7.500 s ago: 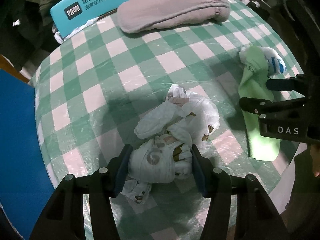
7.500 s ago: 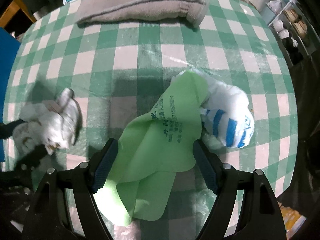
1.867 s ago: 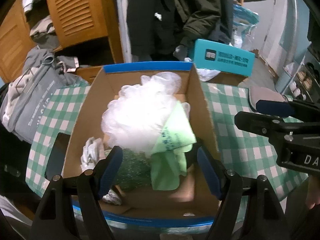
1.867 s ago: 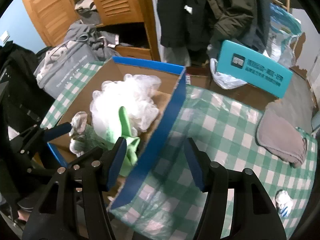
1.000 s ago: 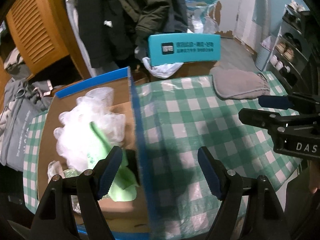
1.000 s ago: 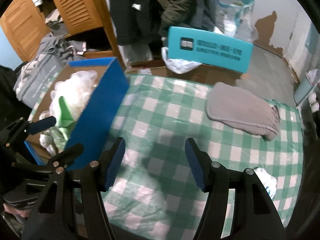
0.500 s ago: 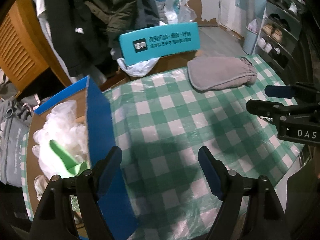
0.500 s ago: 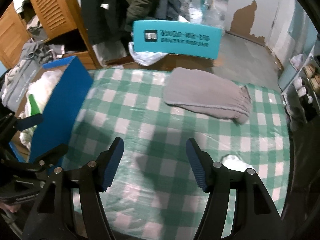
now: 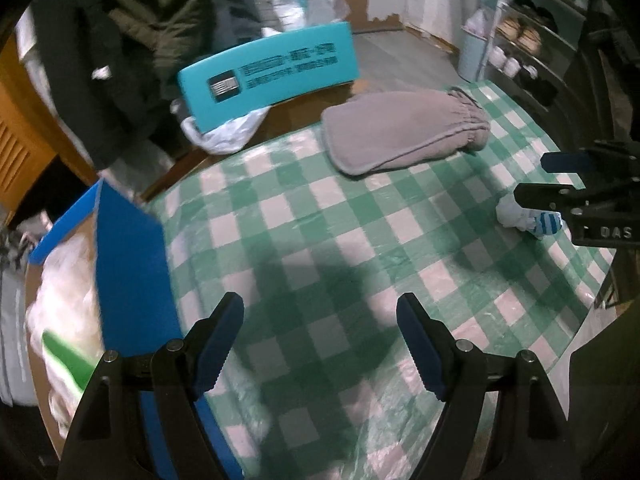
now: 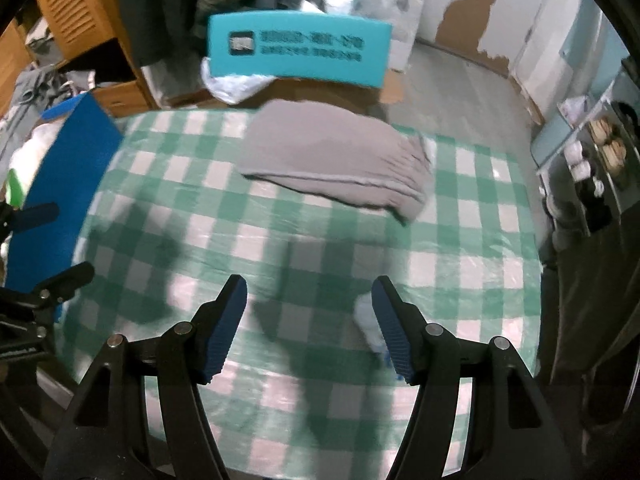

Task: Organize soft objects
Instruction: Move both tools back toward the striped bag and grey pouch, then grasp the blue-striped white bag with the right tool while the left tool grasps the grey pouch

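A grey soft pouch (image 9: 404,134) (image 10: 336,164) lies at the far side of the green-checked table (image 9: 312,216). A small white and blue-striped soft item (image 9: 528,218) (image 10: 366,322) sits near the table's right edge, half hidden behind my right gripper's finger. At the left stands the blue-edged cardboard box (image 9: 128,240) (image 10: 60,172), holding white fluffy stuff and a green cloth (image 9: 66,354). My left gripper (image 9: 320,344) hangs open over bare cloth. My right gripper (image 10: 308,328) is open too, its right pad beside the striped item.
A teal box with printed text (image 9: 268,74) (image 10: 300,48) rests on a chair beyond the table with a white plastic bag under it. Dark coats hang behind. Shelves with shoes (image 9: 528,36) stand at the right. A grey bag lies left of the box.
Both grippers have swung right, away from the cardboard box and over the table, and dropped a little. The striped item has come in beside my right gripper's right pad.
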`<state>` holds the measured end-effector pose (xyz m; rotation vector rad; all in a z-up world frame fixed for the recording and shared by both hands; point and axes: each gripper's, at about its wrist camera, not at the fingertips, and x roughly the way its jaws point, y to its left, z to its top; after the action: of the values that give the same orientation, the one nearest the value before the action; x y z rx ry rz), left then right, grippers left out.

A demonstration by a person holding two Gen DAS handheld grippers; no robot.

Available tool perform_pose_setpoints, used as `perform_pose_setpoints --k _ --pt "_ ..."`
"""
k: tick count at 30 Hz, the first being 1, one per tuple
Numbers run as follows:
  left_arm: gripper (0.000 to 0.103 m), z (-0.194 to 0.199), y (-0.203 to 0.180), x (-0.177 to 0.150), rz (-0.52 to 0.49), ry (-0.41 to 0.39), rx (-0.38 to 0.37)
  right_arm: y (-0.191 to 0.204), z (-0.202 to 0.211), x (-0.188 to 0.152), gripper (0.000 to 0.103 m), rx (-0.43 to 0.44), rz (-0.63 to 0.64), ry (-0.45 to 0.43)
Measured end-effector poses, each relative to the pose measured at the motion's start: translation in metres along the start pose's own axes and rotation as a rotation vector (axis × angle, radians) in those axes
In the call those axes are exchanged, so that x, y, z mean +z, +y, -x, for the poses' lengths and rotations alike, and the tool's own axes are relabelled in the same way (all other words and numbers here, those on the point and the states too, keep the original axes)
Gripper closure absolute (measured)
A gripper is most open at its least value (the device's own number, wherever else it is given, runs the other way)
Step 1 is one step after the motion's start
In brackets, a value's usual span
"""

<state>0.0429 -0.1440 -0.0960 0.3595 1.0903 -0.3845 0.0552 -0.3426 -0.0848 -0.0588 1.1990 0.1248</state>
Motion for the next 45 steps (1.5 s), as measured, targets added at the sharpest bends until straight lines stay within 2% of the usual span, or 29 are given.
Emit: perform_pose_setpoints --k 4,11,18,24,25,26,29,33,40,41,45 --pt "0.023 -0.011 -0.019 0.011 -0.083 -0.016 -0.011 -0.021 -0.019 -0.004 0.039 -0.027 0.019 0.074" --pt "0.023 -0.039 -0.042 0.012 -0.155 0.034 -0.038 -0.05 -0.046 -0.021 0.039 -0.016 0.0 0.171" --pt "0.023 -0.055 -0.054 0.014 -0.175 0.059 -0.046 -0.049 -0.065 -0.036 0.039 -0.028 0.037 0.22" --pt "0.023 -0.063 -0.053 0.015 -0.163 0.077 -0.051 -0.046 -0.08 -0.044 0.039 -0.076 0.066 0.255" --pt "0.023 -0.063 -0.053 0.016 -0.16 0.079 -0.057 -0.046 -0.081 -0.044 0.043 -0.076 0.062 0.255" --pt "0.023 -0.064 -0.053 0.017 -0.159 0.082 -0.062 -0.047 -0.082 -0.043 0.054 -0.075 0.055 0.253" --pt "0.023 -0.067 -0.055 0.024 -0.16 0.072 -0.071 -0.049 -0.08 -0.041 0.058 -0.061 0.032 0.247" --pt "0.023 -0.072 -0.06 0.041 -0.171 0.046 -0.08 -0.055 -0.069 -0.03 0.06 -0.033 -0.033 0.205" --pt "0.019 -0.086 -0.067 0.078 -0.2 0.007 -0.119 -0.092 -0.03 -0.008 0.059 0.023 -0.253 0.062" --pt "0.017 -0.087 -0.069 0.084 -0.209 -0.001 -0.128 -0.095 -0.027 -0.004 0.059 0.029 -0.271 0.05" --pt "0.016 -0.09 -0.081 0.103 -0.266 -0.036 -0.147 -0.107 -0.018 0.01 0.059 0.046 -0.318 0.01"
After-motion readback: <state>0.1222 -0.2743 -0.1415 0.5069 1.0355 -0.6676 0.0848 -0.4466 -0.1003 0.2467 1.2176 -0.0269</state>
